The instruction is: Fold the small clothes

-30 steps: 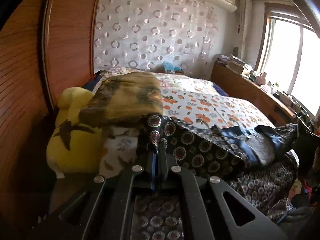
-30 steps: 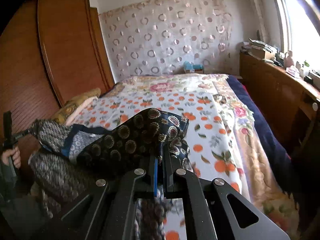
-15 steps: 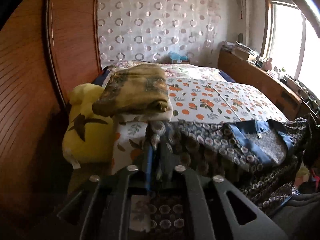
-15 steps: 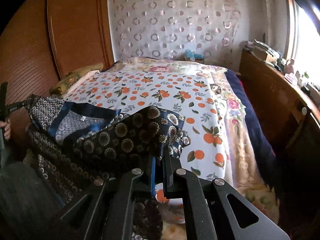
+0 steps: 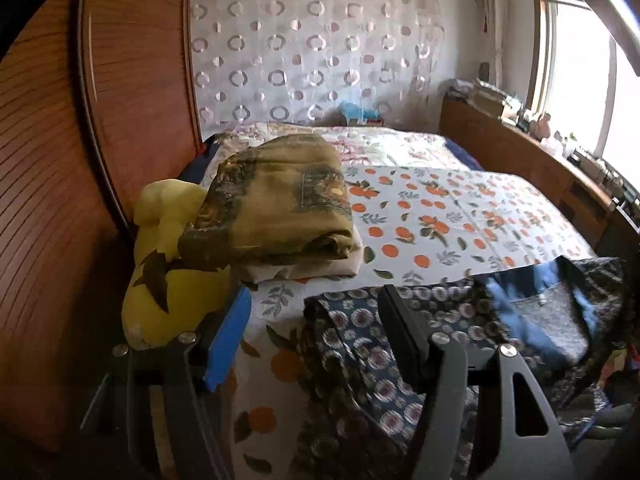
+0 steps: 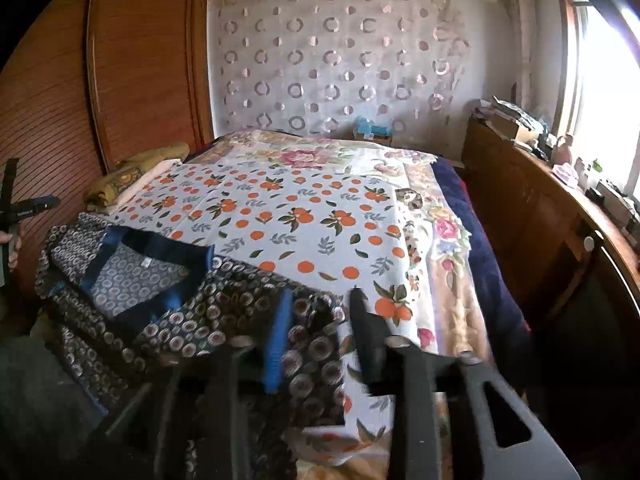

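Left wrist view: our left gripper (image 5: 314, 300) has its jaws spread wide w/ nothing between them but the bed below. The blue-padded finger (image 5: 228, 344) sits lower left of frame, the black one (image 5: 404, 340) lower centre. The dark floral garment (image 5: 420, 344) lies flat on the orange-print sheet (image 5: 440, 220) at the near edge of the bed, lower right of frame; its blue-trimmed neckline (image 5: 516, 320) faces up and looks blurred. The black finger overlaps the garment's left part; we can't tell if it touches. A folded olive blanket (image 5: 276, 204) sits centre left on a pillow, w/ a yellow plush toy (image 5: 164, 264) just beside it by the wooden headboard (image 5: 132, 92).

Right wrist view: our right gripper (image 6: 316, 312) also has jaws spread apart, gripping nothing; both fingers are motion-blurred at bottom centre. The garment (image 6: 224, 320) lies lower left of frame on the sheet (image 6: 288, 208), neckline (image 6: 160, 264) open upward, its right edge under the blue finger (image 6: 278, 340). The left gripper (image 6: 24, 208) shows at the far left edge, above and clear of the garment. A window (image 6: 608, 92) fills the upper right, a wooden cabinet (image 6: 540, 216) under it.
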